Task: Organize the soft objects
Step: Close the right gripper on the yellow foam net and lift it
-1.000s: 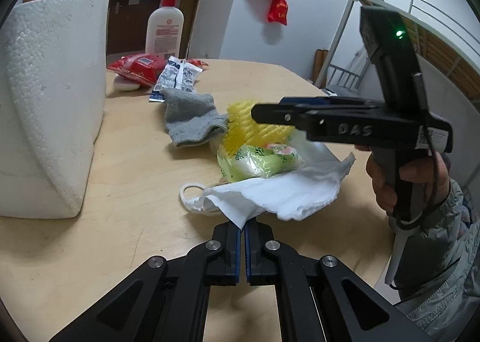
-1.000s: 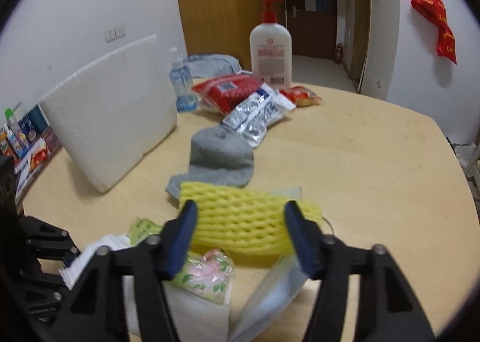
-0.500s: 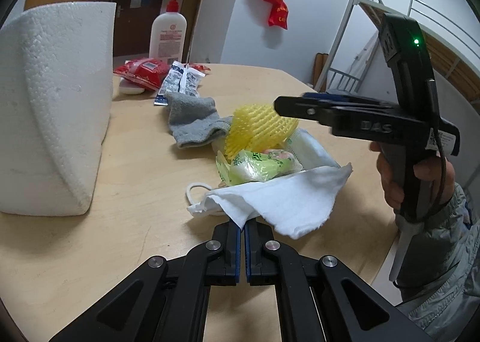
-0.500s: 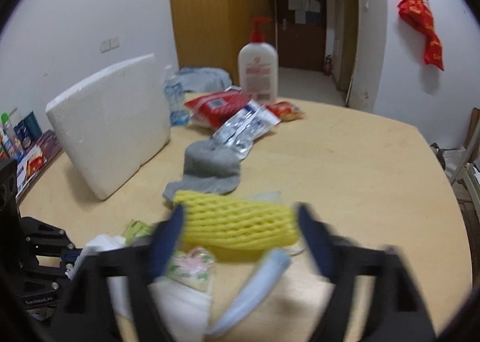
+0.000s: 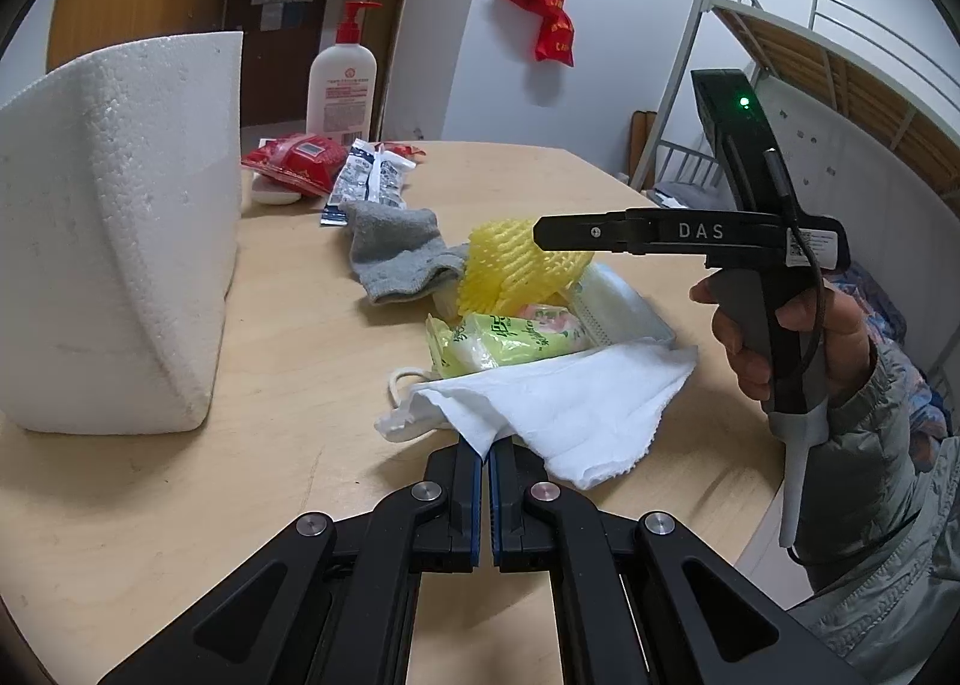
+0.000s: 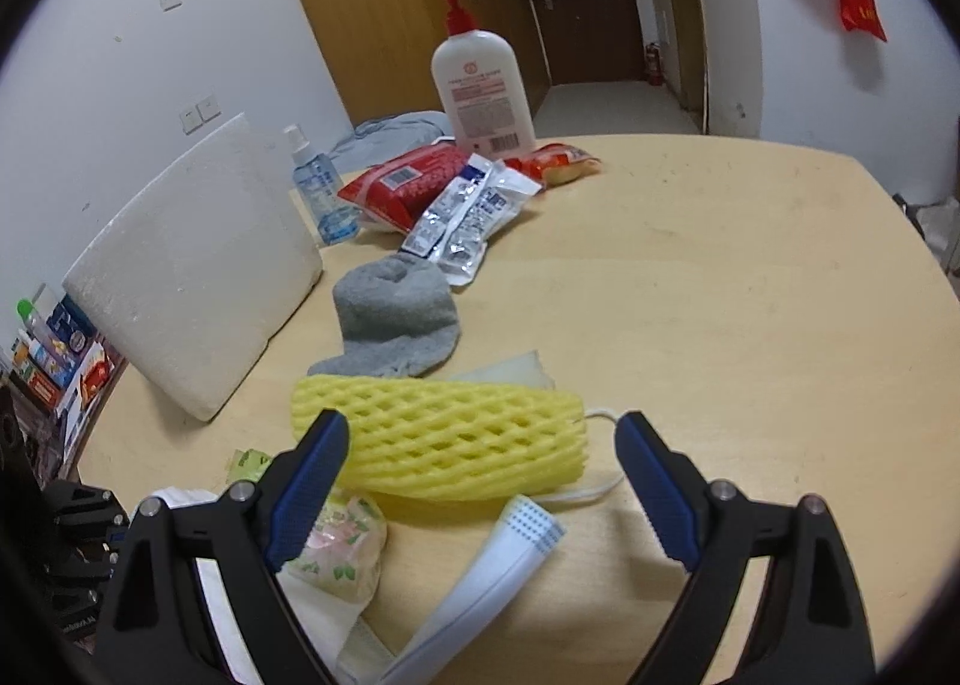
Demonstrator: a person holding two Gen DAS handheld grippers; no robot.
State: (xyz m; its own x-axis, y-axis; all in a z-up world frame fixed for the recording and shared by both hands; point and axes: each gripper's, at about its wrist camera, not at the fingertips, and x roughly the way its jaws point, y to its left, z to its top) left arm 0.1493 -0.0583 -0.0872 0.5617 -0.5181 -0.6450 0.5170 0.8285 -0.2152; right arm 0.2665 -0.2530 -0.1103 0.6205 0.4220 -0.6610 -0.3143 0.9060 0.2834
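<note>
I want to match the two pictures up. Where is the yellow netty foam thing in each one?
Left wrist view: the yellow foam net lies right of centre, just behind the right gripper's dark finger, beside the grey sock.
Right wrist view: it lies low in the middle, between the open blue pads.
Shared landmark: the white pump bottle with the red top at the table's far end.

Black gripper [image 6: 480, 481], blue pads [image 6: 657, 490], silver screws; "DAS" marking, green LED; grey sleeve [image 5: 870, 481].
</note>
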